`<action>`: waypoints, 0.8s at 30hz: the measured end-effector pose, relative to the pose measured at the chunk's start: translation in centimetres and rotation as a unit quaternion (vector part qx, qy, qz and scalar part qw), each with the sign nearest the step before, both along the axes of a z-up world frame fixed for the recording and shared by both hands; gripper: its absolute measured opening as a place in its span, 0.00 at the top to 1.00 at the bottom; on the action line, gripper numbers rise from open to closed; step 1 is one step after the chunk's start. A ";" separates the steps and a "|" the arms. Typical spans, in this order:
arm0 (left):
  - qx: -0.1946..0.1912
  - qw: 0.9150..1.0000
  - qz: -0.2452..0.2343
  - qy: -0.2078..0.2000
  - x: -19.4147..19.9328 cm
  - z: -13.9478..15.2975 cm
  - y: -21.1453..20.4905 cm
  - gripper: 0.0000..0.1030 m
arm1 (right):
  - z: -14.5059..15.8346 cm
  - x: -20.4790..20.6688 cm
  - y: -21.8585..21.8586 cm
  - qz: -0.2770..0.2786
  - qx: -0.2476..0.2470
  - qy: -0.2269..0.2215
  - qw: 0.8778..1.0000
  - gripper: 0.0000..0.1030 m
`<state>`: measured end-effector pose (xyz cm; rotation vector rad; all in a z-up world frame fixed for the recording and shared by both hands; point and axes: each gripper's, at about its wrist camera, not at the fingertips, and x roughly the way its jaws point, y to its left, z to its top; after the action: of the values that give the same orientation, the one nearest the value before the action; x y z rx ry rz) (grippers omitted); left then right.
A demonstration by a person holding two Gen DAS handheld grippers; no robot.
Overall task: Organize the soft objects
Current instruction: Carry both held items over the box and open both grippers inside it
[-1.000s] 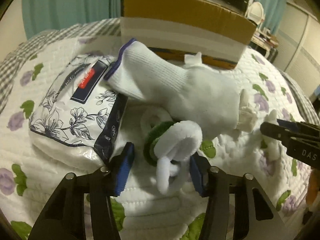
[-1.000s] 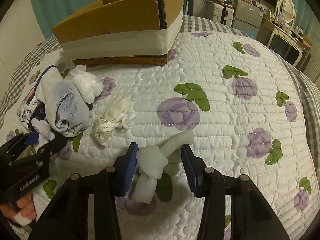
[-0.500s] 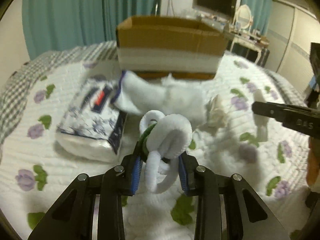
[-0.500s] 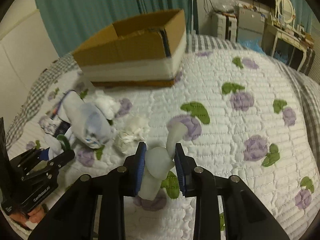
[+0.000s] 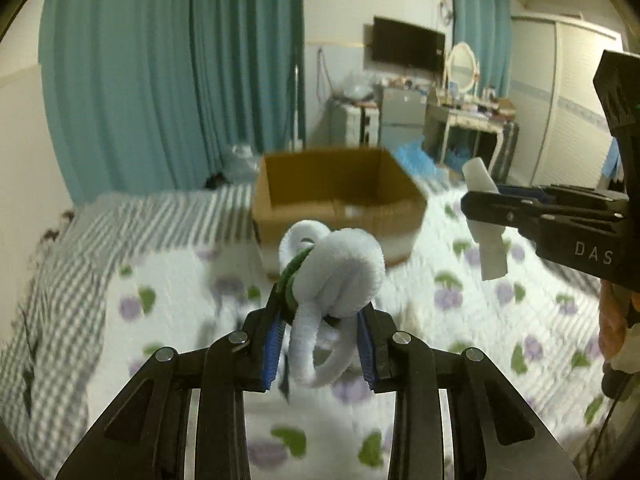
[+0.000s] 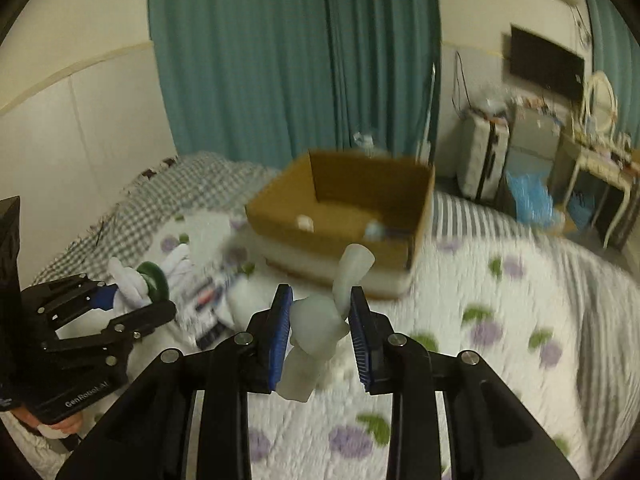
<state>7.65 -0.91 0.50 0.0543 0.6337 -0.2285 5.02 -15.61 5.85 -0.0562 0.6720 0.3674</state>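
Bedspread and things on it smeared by blur, my left gripper (image 5: pixel 320 344) jaws clamped on a fuzzy white loop toy (image 5: pixel 336 280) short of the cardboard box (image 6: pixel 348 216), right gripper (image 6: pixel 320 332) jaws pinching a knotted white sock (image 6: pixel 320 320) before that box, two small unclear items inside it.
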 end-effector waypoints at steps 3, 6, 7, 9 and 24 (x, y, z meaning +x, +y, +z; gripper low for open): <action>-0.002 1.000 -0.003 -0.017 3.0 1.7 -0.3 0.70 | 2.8 2.2 0.9 0.009 -0.003 -0.024 1.000 0.73; 0.004 1.000 -0.008 -0.012 6.4 2.6 -1.1 0.70 | 4.5 5.4 1.3 0.003 0.001 -0.033 0.999 0.73; 0.005 1.000 -0.011 -0.012 7.7 2.8 -1.4 0.70 | 4.8 7.0 1.2 -0.003 0.009 -0.027 1.000 0.72; 0.000 1.000 -0.018 -0.013 9.5 3.0 -1.7 0.70 | 4.8 9.3 1.1 -0.008 0.026 -0.016 0.999 0.72; 0.072 0.997 0.024 -0.005 20.2 -4.8 -3.3 0.29 | -3.2 20.8 0.1 -0.056 0.020 0.034 0.998 0.19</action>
<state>27.81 -4.25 -4.25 0.1784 0.6392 -0.1362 25.83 -15.47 2.68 0.0314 0.7323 0.2762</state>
